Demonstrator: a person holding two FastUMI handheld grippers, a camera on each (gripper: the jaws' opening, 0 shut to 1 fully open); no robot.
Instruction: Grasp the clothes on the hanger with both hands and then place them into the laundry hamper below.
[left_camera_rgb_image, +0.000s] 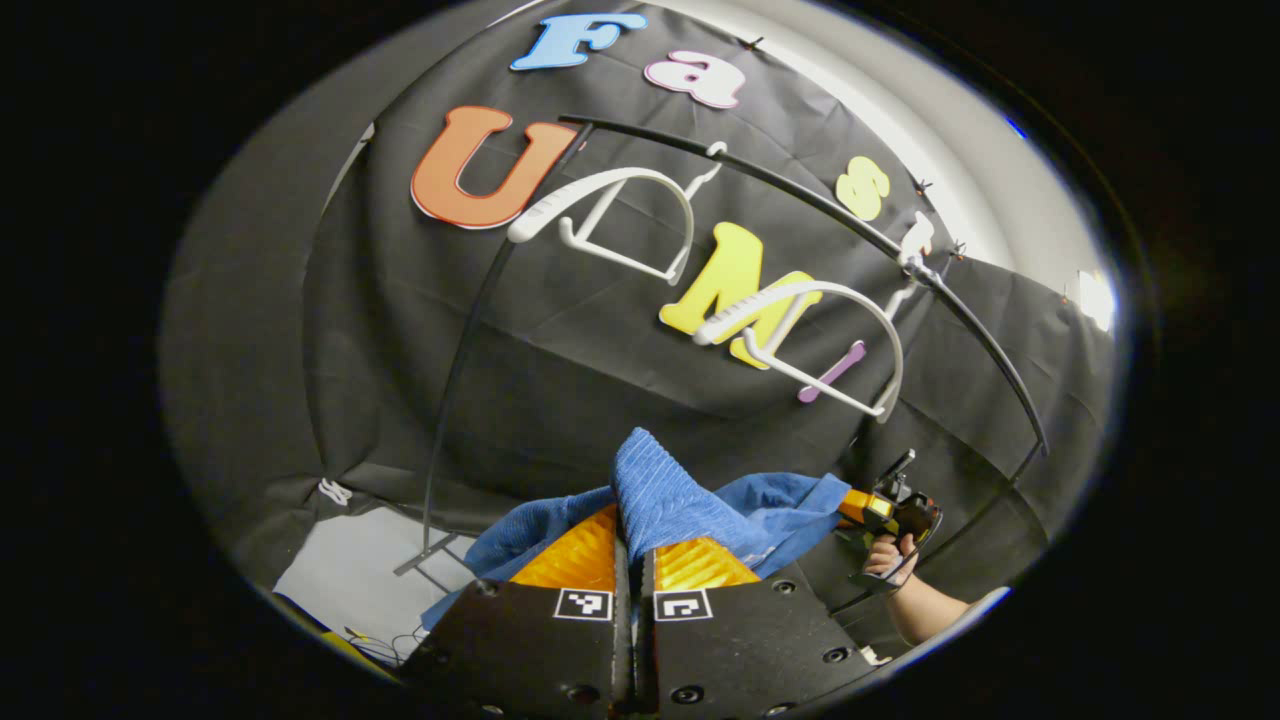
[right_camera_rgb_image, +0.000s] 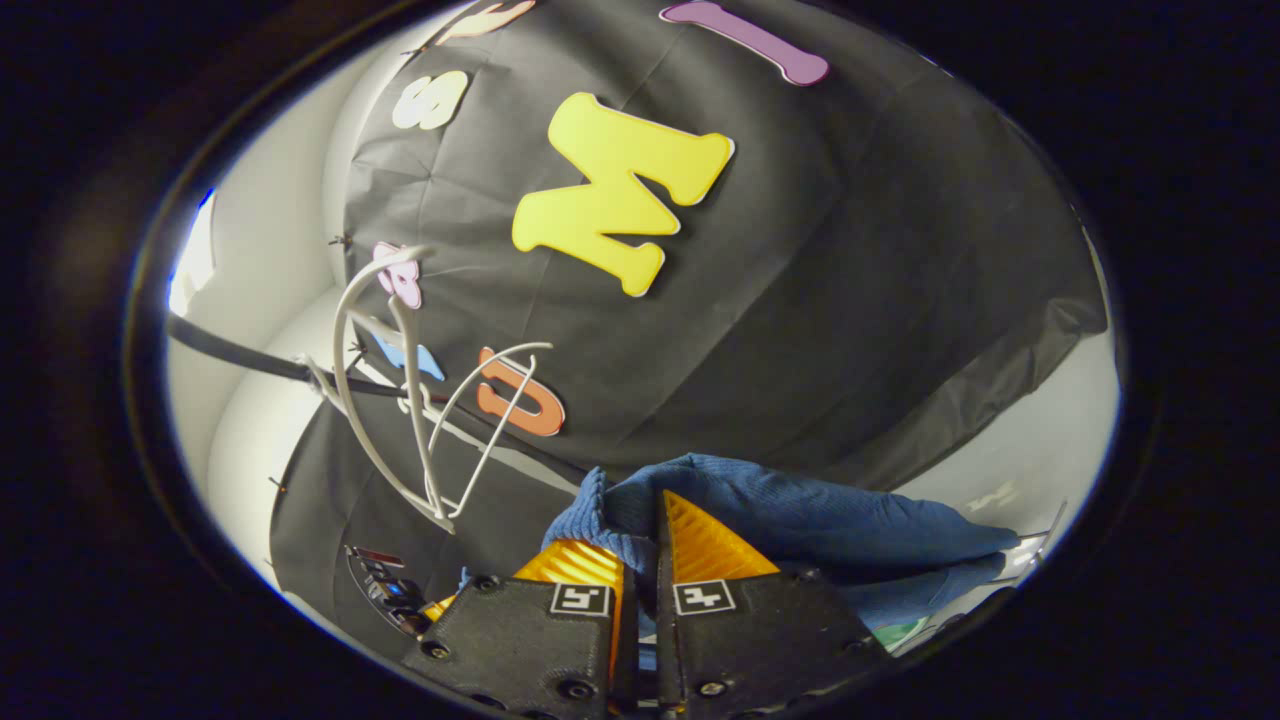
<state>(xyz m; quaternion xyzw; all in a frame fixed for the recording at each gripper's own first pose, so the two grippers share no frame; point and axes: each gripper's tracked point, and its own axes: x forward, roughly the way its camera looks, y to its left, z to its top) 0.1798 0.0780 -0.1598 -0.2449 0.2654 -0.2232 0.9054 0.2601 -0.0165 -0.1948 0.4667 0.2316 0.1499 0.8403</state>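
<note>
In the left gripper view, my left gripper (left_camera_rgb_image: 634, 545) is clamped on a fold of the blue garment (left_camera_rgb_image: 670, 500), which stands up in a ridge between my two fingers and spreads out to both sides beyond them. Above it, two white hangers (left_camera_rgb_image: 610, 215) hang bare on the black rail (left_camera_rgb_image: 800, 195) of the rack, well apart from the cloth. Off to the right, my hand (left_camera_rgb_image: 885, 555) holds the right gripper (left_camera_rgb_image: 880, 510) at the far edge of the same garment.

In the right gripper view, my right gripper (right_camera_rgb_image: 640, 550) is pinched on the blue garment, the fabric bunched between both fingers and trailing away to the right. The white hangers sit to the left on the rail, clear of the cloth.
</note>
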